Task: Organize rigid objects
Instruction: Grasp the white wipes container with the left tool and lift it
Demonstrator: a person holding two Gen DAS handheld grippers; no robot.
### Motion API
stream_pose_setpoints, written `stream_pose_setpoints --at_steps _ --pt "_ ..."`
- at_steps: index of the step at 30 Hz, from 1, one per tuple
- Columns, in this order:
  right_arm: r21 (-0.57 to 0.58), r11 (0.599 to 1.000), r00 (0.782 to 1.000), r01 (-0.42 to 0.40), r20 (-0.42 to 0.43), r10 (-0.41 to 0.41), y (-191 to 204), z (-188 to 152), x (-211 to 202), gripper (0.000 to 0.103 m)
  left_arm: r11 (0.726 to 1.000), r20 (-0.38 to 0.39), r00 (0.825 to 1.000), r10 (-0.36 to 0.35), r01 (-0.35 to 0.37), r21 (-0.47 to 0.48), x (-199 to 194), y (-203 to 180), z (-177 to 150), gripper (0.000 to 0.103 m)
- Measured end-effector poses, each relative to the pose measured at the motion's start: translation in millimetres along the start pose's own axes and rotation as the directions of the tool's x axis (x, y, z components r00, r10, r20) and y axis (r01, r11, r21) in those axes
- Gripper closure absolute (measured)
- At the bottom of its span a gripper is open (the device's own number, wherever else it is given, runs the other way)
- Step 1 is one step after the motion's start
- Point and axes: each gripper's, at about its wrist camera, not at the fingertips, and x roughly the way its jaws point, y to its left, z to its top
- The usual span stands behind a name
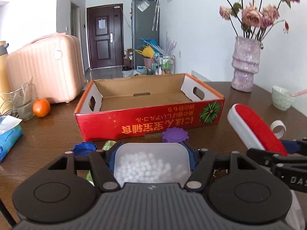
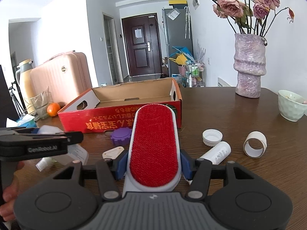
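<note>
Both tongs loaded, left tongs [image 1: 151, 159] pinching the bead-filled tub [image 1: 150, 163] and right tongs [image 2: 152, 164] clamping the lint brush [image 2: 153, 145], carry each level over the red box [image 1: 149, 103] at frame centre before releasing.

Left gripper [image 1: 151, 153] and right gripper [image 2: 153, 161]: jaws clamped.

Each gripper, the left gripper [image 1: 151, 153] and the right gripper [image 2: 153, 163], has a grey ribbed body flanked by two black rounded housings with circular recesses. Black linkage arms carry silver round pins and end in blue finger pads [image 2: 120, 165]. White lettering marks the black side casing.
</note>
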Motion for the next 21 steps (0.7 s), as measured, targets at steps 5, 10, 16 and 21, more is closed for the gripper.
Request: stream_pose_setpoints --at_steps 5,10,16,21 --pt "-0.007 1.000 1.000 -0.019 0.003 0.019 10.0 -1.2 -2.2 0.048 1.000 0.026 1.000 0.008 -0.008 -0.022 -19.4 5.6 -2.0 0.037" --pt "-0.010 0.999 0.999 -0.031 0.004 0.031 20.1 -1.6 -5.9 0.048 0.999 0.039 0.999 0.016 -0.014 -0.039 -33.3 10.9 -3.3 0.037" --pt "-0.015 0.999 0.999 -0.032 0.010 0.033 29.1 2.6 -10.1 0.048 0.998 0.043 0.999 0.029 -0.027 -0.054 -41.1 16.6 -1.8 0.037" --pt "-0.030 0.999 0.999 -0.027 0.025 0.027 35.0 10.1 -13.6 0.048 0.998 0.054 0.998 0.032 -0.029 -0.059 -47.1 17.6 1.5 0.037"
